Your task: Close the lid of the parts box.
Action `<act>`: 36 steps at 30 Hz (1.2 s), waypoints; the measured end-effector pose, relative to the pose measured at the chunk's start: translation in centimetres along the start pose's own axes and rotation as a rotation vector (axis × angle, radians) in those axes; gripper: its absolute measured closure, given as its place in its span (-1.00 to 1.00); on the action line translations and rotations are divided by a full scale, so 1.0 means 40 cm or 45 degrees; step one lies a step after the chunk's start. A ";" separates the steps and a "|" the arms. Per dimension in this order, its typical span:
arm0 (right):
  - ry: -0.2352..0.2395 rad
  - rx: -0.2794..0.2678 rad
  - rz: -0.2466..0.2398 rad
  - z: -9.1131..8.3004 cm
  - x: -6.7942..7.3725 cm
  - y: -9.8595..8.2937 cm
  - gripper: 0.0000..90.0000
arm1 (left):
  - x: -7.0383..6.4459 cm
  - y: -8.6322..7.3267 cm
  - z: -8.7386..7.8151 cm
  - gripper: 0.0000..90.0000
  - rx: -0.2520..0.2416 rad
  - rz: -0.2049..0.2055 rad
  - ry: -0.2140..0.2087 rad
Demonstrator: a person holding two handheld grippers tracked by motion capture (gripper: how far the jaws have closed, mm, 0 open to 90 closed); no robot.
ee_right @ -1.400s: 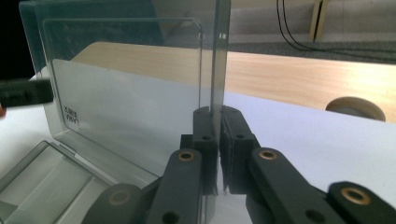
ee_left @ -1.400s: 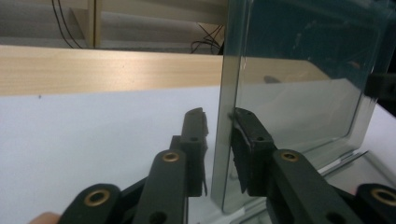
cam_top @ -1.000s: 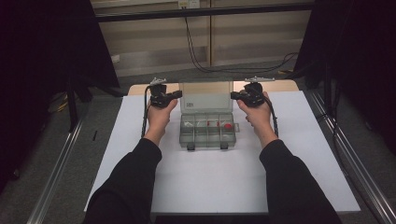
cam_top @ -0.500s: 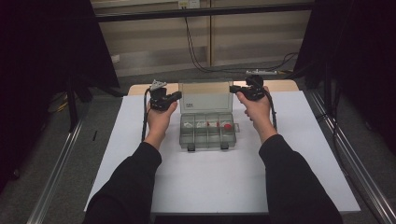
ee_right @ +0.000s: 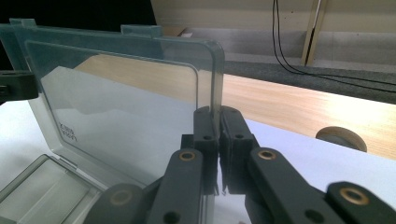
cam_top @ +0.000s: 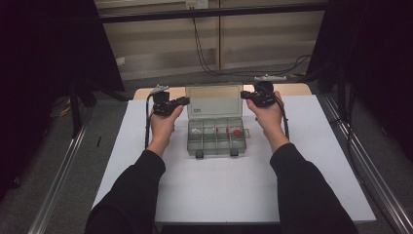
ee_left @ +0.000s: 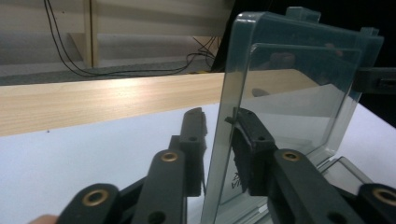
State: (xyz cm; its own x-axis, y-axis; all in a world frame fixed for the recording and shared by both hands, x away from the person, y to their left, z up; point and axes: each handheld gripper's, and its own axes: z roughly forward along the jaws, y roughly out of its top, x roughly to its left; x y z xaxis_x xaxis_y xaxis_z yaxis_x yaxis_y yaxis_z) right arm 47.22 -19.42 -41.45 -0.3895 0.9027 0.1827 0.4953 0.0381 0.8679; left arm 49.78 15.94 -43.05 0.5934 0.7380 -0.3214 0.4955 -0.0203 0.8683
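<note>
On the white sheet (cam_top: pixel 234 190) near the person there is plenty of bare room; the box (cam_top: pixel 216 138) sits at the middle of it, its tray towards the person with two latches at the front edge and small red and white bits in the far row of compartments. Its clear lid (cam_top: pixel 214 101) stands upright at the back, hinged to the tray. The left gripper (cam_top: pixel 181 101) straddles the lid's left edge: in the left gripper view one jaw lies against the inner face while the other stands a little off the outer face, so the fingers are apart and not yet biting. The right gripper (ee_right: pixel 218 122) has its jaws pressed together on the lid's right edge. The lid looks like thin, hard, smooth plastic: light, fairly stiff, likely to flex or slip if pinched near a corner, so a hold midway up each side edge seems safest, with even pressure on both sides. The tray is light too and may lift or slide when the lid swings. Beyond the box runs a wooden strip (ee_left: pixel 107 100) along the table's back edge, close behind the lid, so there is little room rearward; a round wooden thing (ee_right: pixel 341 137) lies just off to the right gripper's side.
</note>
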 end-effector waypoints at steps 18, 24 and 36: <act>0.011 -0.074 -0.060 -0.025 0.012 -0.023 0.92 | 0.023 0.038 0.006 1.00 0.013 -0.139 -0.006; 0.013 -0.112 -0.082 -0.037 0.018 -0.037 0.91 | 0.017 0.047 0.026 1.00 0.021 -0.137 -0.011; 0.079 -0.134 -0.098 -0.056 0.013 -0.054 0.88 | 0.007 0.043 0.033 1.00 0.034 -0.182 -0.136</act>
State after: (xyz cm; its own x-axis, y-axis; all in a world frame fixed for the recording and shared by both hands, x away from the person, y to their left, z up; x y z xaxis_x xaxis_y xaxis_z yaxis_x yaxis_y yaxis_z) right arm 44.21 -20.01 -42.18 -0.4725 0.8703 0.1389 0.3791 0.0584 0.9235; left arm 51.60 15.23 -42.15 0.5792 0.6587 -0.4803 0.5953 0.0608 0.8012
